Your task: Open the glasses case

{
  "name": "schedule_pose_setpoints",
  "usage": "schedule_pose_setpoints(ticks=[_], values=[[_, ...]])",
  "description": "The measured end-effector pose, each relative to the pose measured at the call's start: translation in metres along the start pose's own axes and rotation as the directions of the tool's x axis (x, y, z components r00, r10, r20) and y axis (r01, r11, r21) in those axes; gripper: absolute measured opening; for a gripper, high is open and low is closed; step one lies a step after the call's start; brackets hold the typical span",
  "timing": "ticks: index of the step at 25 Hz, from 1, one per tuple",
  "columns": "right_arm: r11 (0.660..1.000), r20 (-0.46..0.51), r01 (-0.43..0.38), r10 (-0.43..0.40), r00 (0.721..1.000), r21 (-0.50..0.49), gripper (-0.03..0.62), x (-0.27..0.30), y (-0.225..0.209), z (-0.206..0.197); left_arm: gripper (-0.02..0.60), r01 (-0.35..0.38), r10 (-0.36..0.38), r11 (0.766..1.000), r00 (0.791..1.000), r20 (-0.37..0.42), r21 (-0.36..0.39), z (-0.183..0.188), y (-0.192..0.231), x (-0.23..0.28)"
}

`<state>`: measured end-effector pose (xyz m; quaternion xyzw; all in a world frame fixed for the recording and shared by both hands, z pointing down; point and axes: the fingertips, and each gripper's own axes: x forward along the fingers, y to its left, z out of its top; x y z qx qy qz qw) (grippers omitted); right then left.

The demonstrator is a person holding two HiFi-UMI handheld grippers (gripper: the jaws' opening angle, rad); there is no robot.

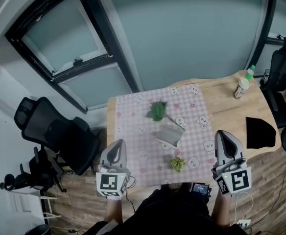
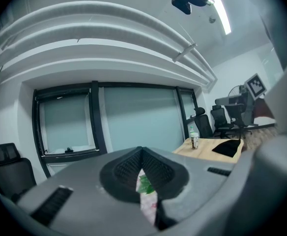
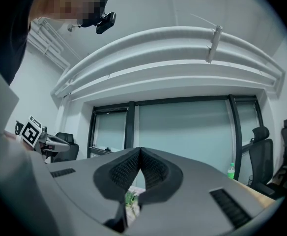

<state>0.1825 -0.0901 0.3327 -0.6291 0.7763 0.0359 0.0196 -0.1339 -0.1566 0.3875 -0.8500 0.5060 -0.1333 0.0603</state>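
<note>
The glasses case [image 1: 168,133] is a grey, flat case lying in the middle of the pink checked tablecloth [image 1: 138,131]. My left gripper [image 1: 118,144] hovers at the cloth's near left corner, jaws shut and empty. My right gripper [image 1: 222,133] is held over the wooden table [image 1: 221,111] to the right of the case, also shut on nothing. Both are well apart from the case. In the left gripper view the left gripper [image 2: 142,150] has its tips touching, and so does the right gripper [image 3: 140,150] in the right gripper view. The case is hidden in both gripper views.
A leafy green sprig [image 1: 157,110] lies behind the case and a small green plant [image 1: 177,163] in front of it. A bottle [image 1: 242,86] and a black cloth [image 1: 259,132] sit on the table's right side. Office chairs [image 1: 55,131] stand at both sides.
</note>
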Motion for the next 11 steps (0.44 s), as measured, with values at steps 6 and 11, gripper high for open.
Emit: schedule_pose_setpoints(ticks=[6,11], values=[[1.000,-0.022,-0.009,0.009,1.000,-0.010,0.015,0.0012,0.0056,-0.0052,0.000,0.003,-0.003,1.000,1.000,0.000,-0.003,-0.0003,0.0009,-0.0028],[1.000,-0.021,-0.017,0.016,1.000,-0.025,0.015,0.0016,0.0084,-0.0011,0.000,0.011,-0.011,1.000,1.000,-0.009,-0.004,-0.0025,-0.0012,-0.0033]])
